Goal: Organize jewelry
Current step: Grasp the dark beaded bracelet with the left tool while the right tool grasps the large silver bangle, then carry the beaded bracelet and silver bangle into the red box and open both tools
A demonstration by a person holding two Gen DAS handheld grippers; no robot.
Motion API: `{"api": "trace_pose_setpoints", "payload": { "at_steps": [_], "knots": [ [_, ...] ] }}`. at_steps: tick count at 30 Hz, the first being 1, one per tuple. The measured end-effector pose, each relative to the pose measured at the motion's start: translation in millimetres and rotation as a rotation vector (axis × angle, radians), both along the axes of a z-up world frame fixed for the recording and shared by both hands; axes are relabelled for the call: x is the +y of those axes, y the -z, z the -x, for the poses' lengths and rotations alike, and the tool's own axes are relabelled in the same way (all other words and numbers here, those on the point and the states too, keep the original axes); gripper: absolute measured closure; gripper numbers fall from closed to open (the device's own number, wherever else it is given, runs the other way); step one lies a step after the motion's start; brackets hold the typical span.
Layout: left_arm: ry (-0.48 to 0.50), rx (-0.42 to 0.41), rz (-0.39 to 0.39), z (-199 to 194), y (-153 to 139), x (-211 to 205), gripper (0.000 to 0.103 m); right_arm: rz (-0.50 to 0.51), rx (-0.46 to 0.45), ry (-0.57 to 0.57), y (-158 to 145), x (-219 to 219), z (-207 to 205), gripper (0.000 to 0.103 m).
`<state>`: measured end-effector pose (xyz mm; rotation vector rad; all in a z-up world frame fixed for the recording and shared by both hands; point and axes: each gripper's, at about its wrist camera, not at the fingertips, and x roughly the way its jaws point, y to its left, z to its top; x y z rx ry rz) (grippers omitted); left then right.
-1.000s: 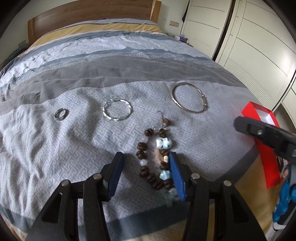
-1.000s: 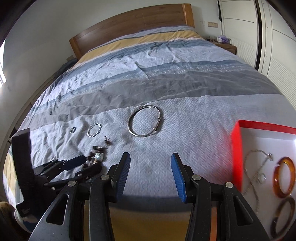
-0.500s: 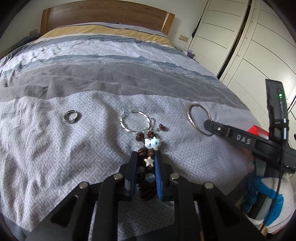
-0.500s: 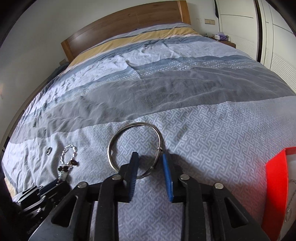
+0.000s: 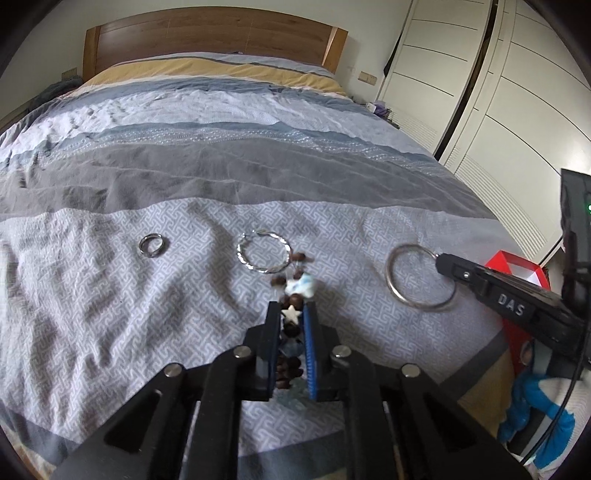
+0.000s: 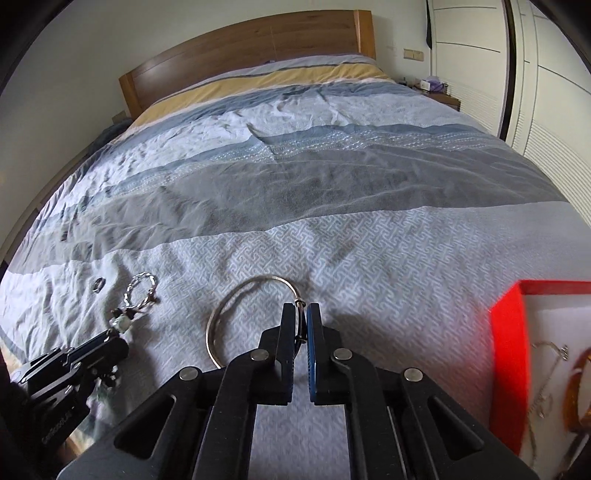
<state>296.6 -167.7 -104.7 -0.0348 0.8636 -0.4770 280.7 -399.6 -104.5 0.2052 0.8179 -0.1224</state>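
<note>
A brown and white beaded bracelet [image 5: 301, 286] lies on the patterned bedspread. My left gripper [image 5: 291, 306] is closing on it, its pads pressing the beads from both sides. To the right lies a plain silver bangle [image 5: 388, 275]. My right gripper [image 6: 300, 310] is shut on the bangle [image 6: 210, 328] at its clasp. A twisted silver hoop [image 5: 239, 254] and a small ring [image 5: 141, 246] lie further left. In the right wrist view the left gripper [image 6: 110, 334] shows at the lower left with the bracelet [image 6: 122, 323].
A red box [image 6: 508, 354] with a white lining sits at the bed's right edge, holding a chain and amber bangles [image 6: 572, 398]. White wardrobe doors [image 5: 498, 92] stand to the right. A wooden headboard [image 5: 207, 33] is at the far end.
Both grippers went from open to closed: the left onto the beaded bracelet, the right after moving forward to the silver bangle and closing on its clasp.
</note>
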Motion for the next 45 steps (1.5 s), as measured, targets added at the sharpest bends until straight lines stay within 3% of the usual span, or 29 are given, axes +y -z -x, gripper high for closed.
{"api": "trace_pose_setpoints", "payload": {
  "at_steps": [12, 14, 18, 26, 36, 43, 44, 45],
  "knots": [
    [0.036, -0.062, 0.011, 40, -57, -21, 0.093, 0.055, -0.058, 0.04, -74, -12, 78, 0.103],
    [0.043, -0.064, 0.017, 46, -64, -26, 0.099, 0.058, -0.062, 0.049, -82, -19, 89, 0.103],
    [0.044, -0.076, 0.023, 57, -74, -30, 0.099, 0.049, -0.064, 0.051, -92, -29, 107, 0.103],
    [0.023, -0.071, 0.013, 62, -71, -23, 0.099, -0.015, 0.039, -0.021, -49, -15, 106, 0.1],
    [-0.02, 0.011, 0.037, 58, -35, 12, 0.098, -0.042, 0.107, -0.122, -2, 11, 84, 0.077],
    [0.035, 0.088, 0.042, 67, -7, 6, 0.095, -0.011, 0.143, -0.16, 15, 20, 69, 0.067],
    [0.043, 0.09, 0.038, 68, -4, 3, 0.089, -0.007, 0.145, -0.164, 16, 19, 69, 0.067],
    [0.047, 0.09, 0.036, 70, -3, 1, 0.072, -0.002, 0.147, -0.168, 17, 19, 68, 0.067]
  ]
}}
